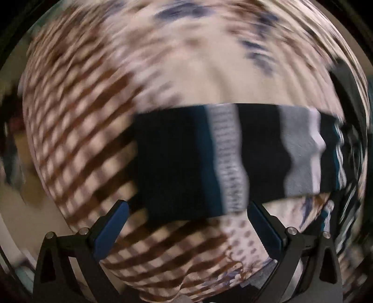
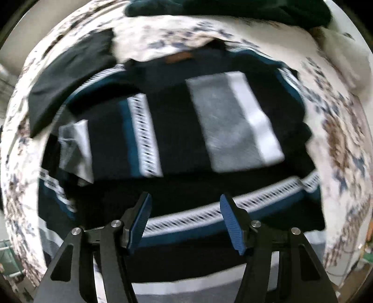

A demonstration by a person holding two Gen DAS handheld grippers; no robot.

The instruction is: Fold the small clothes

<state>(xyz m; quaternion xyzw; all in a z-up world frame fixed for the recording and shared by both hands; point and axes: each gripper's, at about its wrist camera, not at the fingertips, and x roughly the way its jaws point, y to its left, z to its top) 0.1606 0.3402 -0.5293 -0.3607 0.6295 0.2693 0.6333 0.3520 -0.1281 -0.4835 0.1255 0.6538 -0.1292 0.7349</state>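
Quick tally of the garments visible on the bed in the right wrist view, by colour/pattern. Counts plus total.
Striped navy, teal, grey and white garment: 1
Plain dark folded garment, far left: 1
Dark teal garment pile, far edge, piece count unclear: counted as 1
Total: 3, all on the floral bedspread

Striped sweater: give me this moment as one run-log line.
striped sweater: partly folded on patterned bedspread | left tongs: open, empty | right tongs: open, empty, over the hem | both views motion-blurred
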